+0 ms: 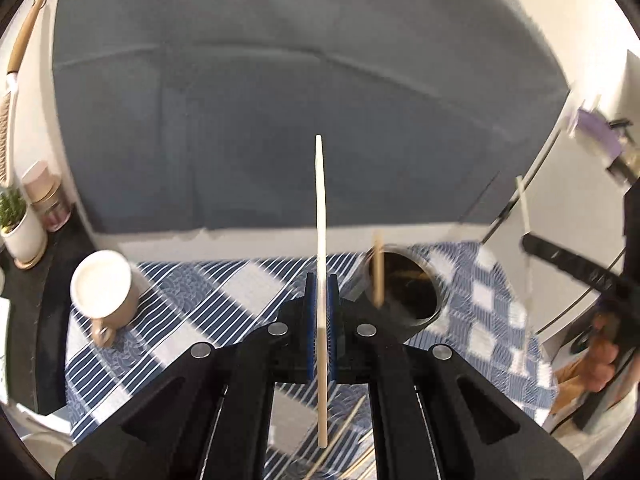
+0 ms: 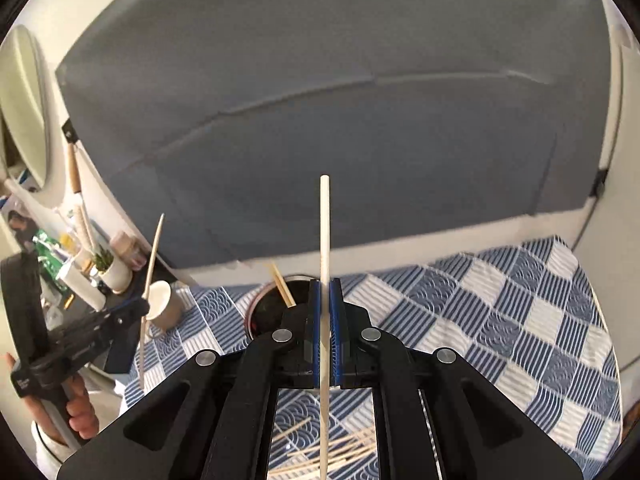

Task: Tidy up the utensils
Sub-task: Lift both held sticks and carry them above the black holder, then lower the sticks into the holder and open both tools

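My left gripper [image 1: 321,280] is shut on a pale chopstick [image 1: 320,208] held upright above the table. My right gripper [image 2: 326,284] is shut on another pale chopstick [image 2: 325,232], also upright. A dark round holder [image 1: 412,292] with a chopstick [image 1: 378,272] standing in it sits just right of the left gripper; it also shows in the right wrist view [image 2: 272,304] behind the right gripper. Several loose chopsticks [image 2: 340,448] lie on the cloth below both grippers. The other gripper shows in each view: the left [image 2: 146,304] and the right [image 1: 528,240].
A blue-and-white checked cloth [image 2: 500,320] covers the table. A beige cup [image 1: 106,292] lies on its side at the left. A potted plant [image 1: 18,224] and jars stand on a dark ledge far left. A grey panel [image 1: 280,120] backs the table.
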Demonstrator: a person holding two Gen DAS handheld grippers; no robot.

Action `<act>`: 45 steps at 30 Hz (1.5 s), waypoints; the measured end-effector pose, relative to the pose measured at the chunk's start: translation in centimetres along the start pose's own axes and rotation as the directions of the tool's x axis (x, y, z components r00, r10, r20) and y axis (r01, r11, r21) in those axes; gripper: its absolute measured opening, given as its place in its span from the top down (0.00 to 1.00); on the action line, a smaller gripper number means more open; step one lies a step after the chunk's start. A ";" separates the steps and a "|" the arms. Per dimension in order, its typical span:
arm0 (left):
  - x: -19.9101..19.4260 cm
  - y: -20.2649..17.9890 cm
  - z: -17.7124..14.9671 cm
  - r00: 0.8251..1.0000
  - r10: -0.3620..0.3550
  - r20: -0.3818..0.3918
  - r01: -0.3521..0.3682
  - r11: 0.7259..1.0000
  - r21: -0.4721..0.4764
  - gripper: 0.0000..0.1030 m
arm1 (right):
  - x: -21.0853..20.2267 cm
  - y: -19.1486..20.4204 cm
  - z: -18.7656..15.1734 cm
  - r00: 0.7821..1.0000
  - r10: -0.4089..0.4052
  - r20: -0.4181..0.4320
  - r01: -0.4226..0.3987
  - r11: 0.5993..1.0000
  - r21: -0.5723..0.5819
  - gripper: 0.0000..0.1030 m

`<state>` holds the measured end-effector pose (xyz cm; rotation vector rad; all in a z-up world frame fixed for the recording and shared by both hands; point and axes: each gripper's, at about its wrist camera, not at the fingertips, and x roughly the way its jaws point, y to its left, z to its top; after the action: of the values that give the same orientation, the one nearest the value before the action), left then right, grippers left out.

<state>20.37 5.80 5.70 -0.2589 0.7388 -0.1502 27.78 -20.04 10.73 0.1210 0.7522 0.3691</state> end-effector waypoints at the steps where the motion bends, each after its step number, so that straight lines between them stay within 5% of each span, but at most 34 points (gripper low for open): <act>1: 0.0 -0.5 0.4 1.000 -0.016 0.017 0.016 1.000 0.008 0.95 | -0.1 0.0 0.2 1.000 0.003 0.010 -0.003 1.000 -0.004 0.96; 18: 4.9 -6.9 3.3 0.986 -0.125 0.108 0.112 0.987 0.117 0.95 | 0.3 0.0 2.5 0.975 0.126 0.185 -0.122 0.992 -0.033 0.95; 29: 5.6 -6.5 3.7 0.939 -0.233 0.253 0.202 0.969 0.140 0.95 | 4.3 -1.5 3.6 0.946 0.236 0.223 -0.260 0.962 0.083 0.95; 34: 8.3 -6.2 2.9 0.953 -0.201 0.225 0.177 0.977 0.122 0.95 | 5.8 -1.9 3.1 0.929 0.248 0.273 -0.270 0.962 0.046 0.95; 45: 11.2 -5.2 1.0 0.953 -0.221 0.206 0.213 0.975 0.058 0.95 | 9.1 -2.0 0.1 0.944 0.244 0.221 -0.258 0.966 0.036 0.95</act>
<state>28.98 -1.54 0.67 -0.3171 0.4938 -0.3391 34.48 -18.57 4.45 0.3154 0.5341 0.5653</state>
